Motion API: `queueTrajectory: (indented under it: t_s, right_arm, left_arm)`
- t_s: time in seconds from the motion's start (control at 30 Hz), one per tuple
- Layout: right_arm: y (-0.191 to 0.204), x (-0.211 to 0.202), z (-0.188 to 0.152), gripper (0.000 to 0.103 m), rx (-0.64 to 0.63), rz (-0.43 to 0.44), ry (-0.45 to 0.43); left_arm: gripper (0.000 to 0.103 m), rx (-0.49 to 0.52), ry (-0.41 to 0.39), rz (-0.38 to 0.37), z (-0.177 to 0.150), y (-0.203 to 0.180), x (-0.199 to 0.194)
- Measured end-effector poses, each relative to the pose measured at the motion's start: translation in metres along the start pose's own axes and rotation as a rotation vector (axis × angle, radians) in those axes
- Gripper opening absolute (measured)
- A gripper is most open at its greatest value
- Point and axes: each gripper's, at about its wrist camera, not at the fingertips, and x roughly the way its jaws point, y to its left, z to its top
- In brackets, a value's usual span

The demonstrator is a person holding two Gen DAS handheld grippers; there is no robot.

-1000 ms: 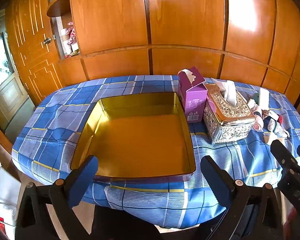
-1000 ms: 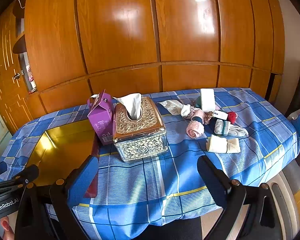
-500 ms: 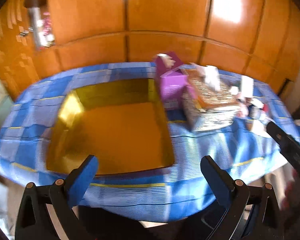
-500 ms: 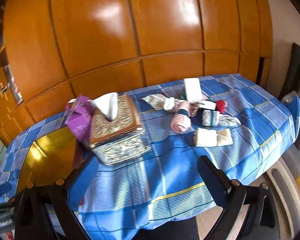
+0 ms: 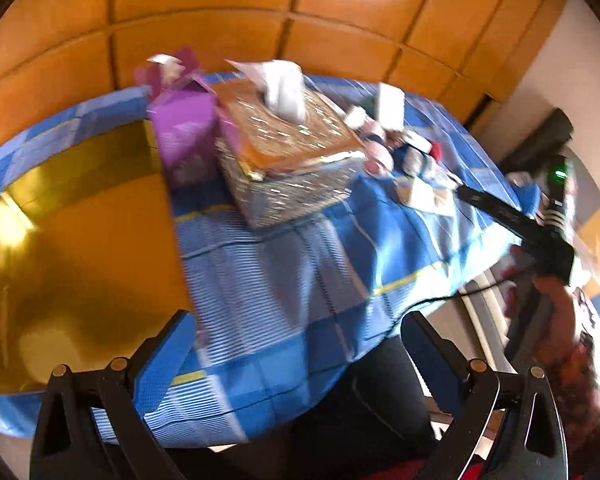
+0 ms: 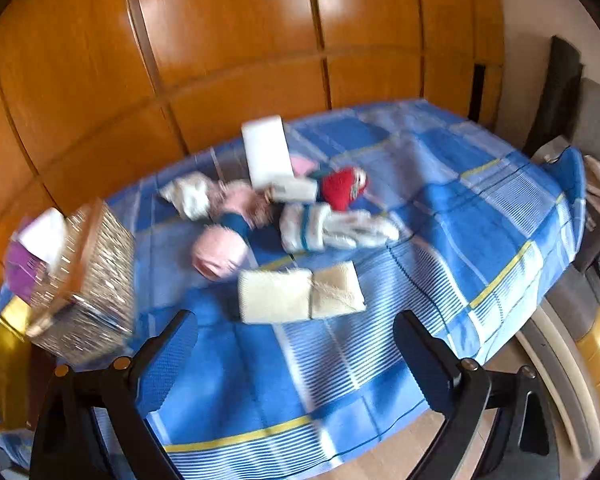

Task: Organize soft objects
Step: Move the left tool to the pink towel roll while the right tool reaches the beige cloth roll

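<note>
A pile of soft things lies on the blue checked tablecloth point(image 6: 440, 208): a folded cream cloth point(image 6: 300, 292), a pink roll point(image 6: 220, 254), white gloves point(image 6: 332, 228), a red plush piece point(image 6: 344, 188) and a white sponge block point(image 6: 266, 150). My right gripper point(image 6: 296, 356) hangs open just in front of the cream cloth, holding nothing. The gold tray point(image 5: 80, 256) sits left in the left wrist view, with nothing in it. My left gripper point(image 5: 300, 356) is open over the table's front edge, right of the tray. The right gripper's body point(image 5: 516, 224) shows at the right there.
A purple tissue carton point(image 5: 184, 132) and an ornate silver tissue box point(image 5: 288, 160) stand between the tray and the soft pile. Wooden panelled cupboards point(image 6: 240, 40) back the table. A dark chair point(image 6: 560, 92) stands at the right end. A person's hand point(image 5: 556, 320) holds the right gripper.
Both grippers have swung to the right; the views are blurred. The right one has come closer to the soft pile, and the tray has slid to the left of the left view.
</note>
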Motion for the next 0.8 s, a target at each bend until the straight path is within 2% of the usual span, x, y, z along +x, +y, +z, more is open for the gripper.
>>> queueTrajectory:
  t_s: [0.2,0.3,0.37,0.5,0.57,0.7,0.77,0.8]
  right_arm:
    - [-0.002,0.035,0.009,0.097,-0.073,0.043,0.024]
    - [0.007,0.047,0.015,0.097,-0.174,0.047,0.002]
    - [0.011,0.058,0.019,0.096,-0.238,0.049,0.026]
    - [0.008,0.082,0.022,0.096,-0.302,0.099,0.106]
    - [0.006,0.089,0.02,0.096,-0.358,0.108,0.128]
    - [0.004,0.095,0.02,0.096,-0.407,0.155,0.144]
    - [0.004,0.097,0.022,0.093,-0.41,0.168,0.148]
    - [0.005,0.099,0.023,0.088,-0.416,0.177,0.152]
  left_arm:
    - [0.103,0.031,0.006,0.001,0.02,-0.016,0.012]
    - [0.103,0.026,0.019,-0.07,0.03,-0.017,0.019]
    - [0.103,0.021,0.013,-0.085,0.036,-0.019,0.022]
    - [0.103,0.11,-0.01,-0.049,0.046,-0.04,0.022]
    - [0.103,0.123,-0.01,-0.074,0.053,-0.048,0.023]
    - [0.103,0.124,0.034,-0.091,0.077,-0.066,0.035]
    - [0.103,0.125,0.058,-0.102,0.089,-0.074,0.042]
    - [0.103,0.132,0.066,-0.111,0.096,-0.079,0.046]
